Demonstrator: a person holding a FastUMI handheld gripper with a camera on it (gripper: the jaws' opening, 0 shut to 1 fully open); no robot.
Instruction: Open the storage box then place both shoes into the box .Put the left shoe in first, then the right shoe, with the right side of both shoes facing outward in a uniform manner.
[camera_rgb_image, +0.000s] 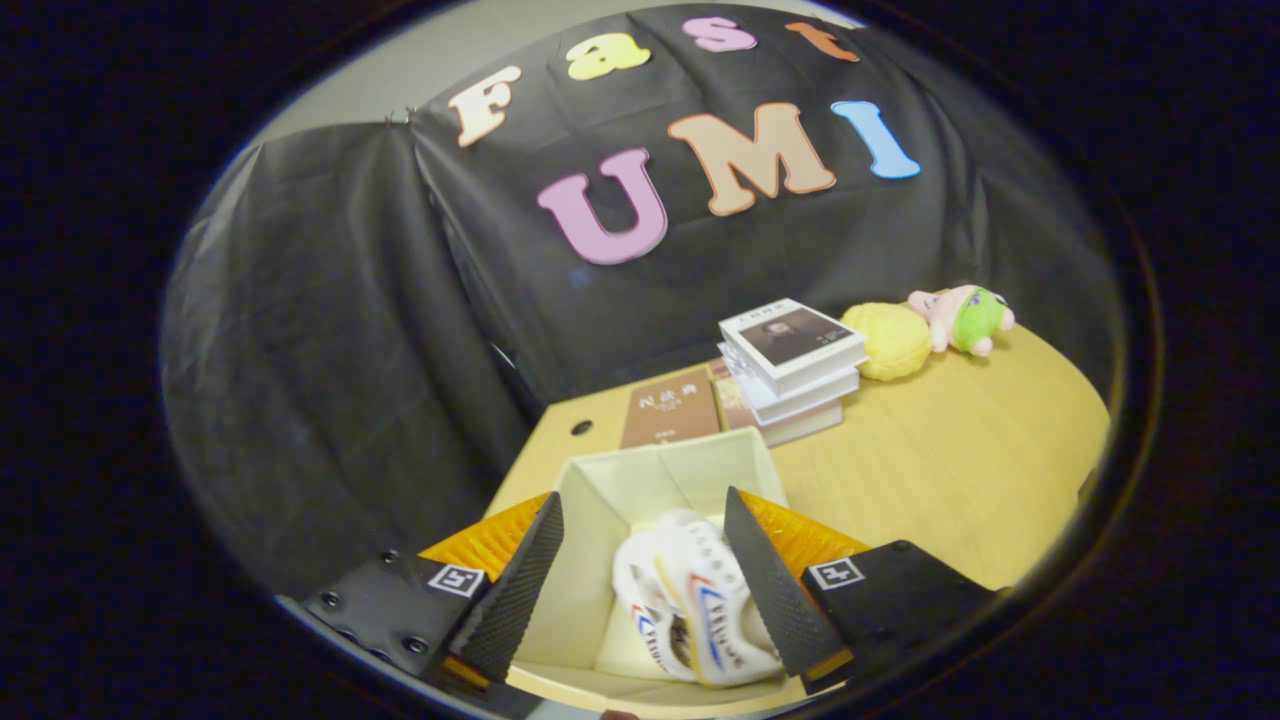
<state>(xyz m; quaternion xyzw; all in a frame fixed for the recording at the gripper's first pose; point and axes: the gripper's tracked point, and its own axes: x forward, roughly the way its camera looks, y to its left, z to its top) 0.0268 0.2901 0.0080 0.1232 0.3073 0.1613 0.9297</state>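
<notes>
While hovering over open storage box (660, 470), tongs (640, 570) spread, gripping nothing; shoes (690, 610) inside box, between tips. Possibly both shoes in. Risk: right tip snagging shoe on withdrawal, disturbing orientation.

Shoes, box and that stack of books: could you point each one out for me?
shoes (700, 610): gripper view, on the side of the nearer white shoe in the box.
box (690, 470): gripper view, on its pale inner back wall.
stack of books (790, 340): gripper view, on the top book's cover.
</notes>
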